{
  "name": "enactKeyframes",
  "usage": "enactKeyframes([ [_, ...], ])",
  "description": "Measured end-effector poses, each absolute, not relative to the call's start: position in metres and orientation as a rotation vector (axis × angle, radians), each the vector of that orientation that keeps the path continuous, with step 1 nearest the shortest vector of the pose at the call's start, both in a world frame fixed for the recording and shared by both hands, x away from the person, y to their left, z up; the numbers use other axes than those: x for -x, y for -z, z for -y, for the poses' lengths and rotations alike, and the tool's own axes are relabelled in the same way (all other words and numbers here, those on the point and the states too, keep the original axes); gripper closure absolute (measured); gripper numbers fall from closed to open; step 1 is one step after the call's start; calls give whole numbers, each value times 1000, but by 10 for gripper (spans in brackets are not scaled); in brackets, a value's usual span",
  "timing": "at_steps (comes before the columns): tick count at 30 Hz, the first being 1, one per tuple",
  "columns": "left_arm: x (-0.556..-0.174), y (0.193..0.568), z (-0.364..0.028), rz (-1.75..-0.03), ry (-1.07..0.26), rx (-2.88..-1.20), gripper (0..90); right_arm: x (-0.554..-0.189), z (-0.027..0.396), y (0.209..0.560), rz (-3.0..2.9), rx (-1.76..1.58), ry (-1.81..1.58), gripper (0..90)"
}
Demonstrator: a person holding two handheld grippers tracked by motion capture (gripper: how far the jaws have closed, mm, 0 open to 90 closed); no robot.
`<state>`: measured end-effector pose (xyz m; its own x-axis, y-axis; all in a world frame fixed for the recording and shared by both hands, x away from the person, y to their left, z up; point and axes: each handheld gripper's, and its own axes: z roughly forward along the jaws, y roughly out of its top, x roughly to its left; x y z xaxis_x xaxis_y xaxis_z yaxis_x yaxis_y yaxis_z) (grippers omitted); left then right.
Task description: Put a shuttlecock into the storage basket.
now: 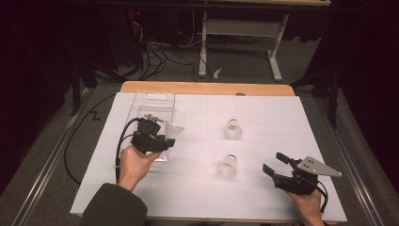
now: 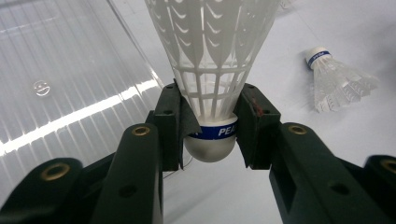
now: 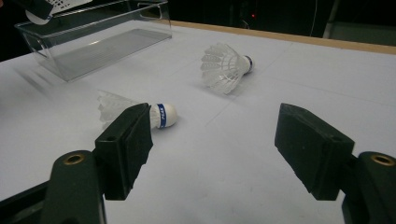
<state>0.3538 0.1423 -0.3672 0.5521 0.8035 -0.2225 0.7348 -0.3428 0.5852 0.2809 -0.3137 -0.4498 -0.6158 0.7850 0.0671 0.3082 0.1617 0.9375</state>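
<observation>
While the left gripper (image 1: 165, 137) carries a white shuttlecock (image 1: 173, 129) above the near right corner of the clear plastic box (image 1: 151, 103), the step in hand is judged to be the transfer of shuttlecocks from the table into that box. In the left gripper view the jaws are clenched on the held shuttlecock (image 2: 212, 70) at its blue-banded cork, one pad on each side, with the skirt pointing away from the hand. The ribbed floor of the box (image 2: 56, 93) lies to the left of the jaws in that view, and no shuttlecock can be seen in it.

The box stands toward the far left corner of the white sheet (image 1: 263, 197) that covers the table. Two more shuttlecocks lie near the middle of the sheet, well apart from the box: the farther shuttlecock (image 1: 232, 129) and the nearer shuttlecock (image 1: 227, 166).

At the near right edge of the sheet the right gripper (image 1: 275, 164) rests in the person's hand with its jaws released and nothing between them. In the right gripper view the nearer shuttlecock (image 3: 140, 114) lies just beyond its left jaw.

The next move probably calls for bringing the held shuttlecock fully over the box opening, lowering it within the walls and then parting the jaws; a release too near the rim could let it tip out.
</observation>
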Motion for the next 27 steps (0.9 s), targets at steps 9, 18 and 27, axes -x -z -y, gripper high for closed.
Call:
enactKeyframes([
  [9, -355, 365, -153, -1255, -152, -2111, 654, -281, 313, 450, -2006, -1030, -1454, 277],
  [18, -361, 366, -160, -1285, -170, -2094, 653, -281, 313, 449, -2005, -1030, -1454, 277],
  [27, -369, 367, -166, -1300, -185, -2090, 653, -281, 314, 449, -1999, -1033, -1454, 278],
])
